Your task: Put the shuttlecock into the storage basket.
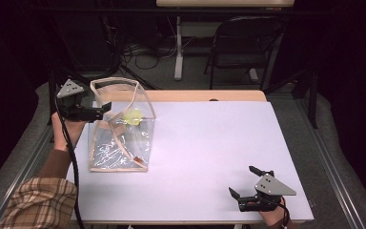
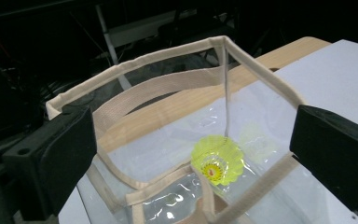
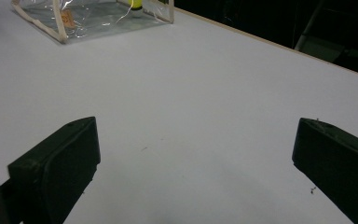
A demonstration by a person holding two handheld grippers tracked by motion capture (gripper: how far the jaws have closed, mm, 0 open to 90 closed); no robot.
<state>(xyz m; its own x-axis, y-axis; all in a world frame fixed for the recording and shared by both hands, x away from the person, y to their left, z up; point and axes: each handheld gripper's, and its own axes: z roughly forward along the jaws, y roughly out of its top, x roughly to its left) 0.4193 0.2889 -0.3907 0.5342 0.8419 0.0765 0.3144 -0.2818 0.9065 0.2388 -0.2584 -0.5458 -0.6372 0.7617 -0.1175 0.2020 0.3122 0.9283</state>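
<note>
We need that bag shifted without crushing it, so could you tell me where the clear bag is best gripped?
Grip the clear bag by its beige fabric rim, coming from above at the left tool's side. The rim stands open and stiffened, while the walls are thin film. Avoid the yellow shuttlecock inside.

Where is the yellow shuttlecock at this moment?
In the high view, the yellow shuttlecock sits inside the clear bag at the table's left side, close to the open left gripper.
</note>
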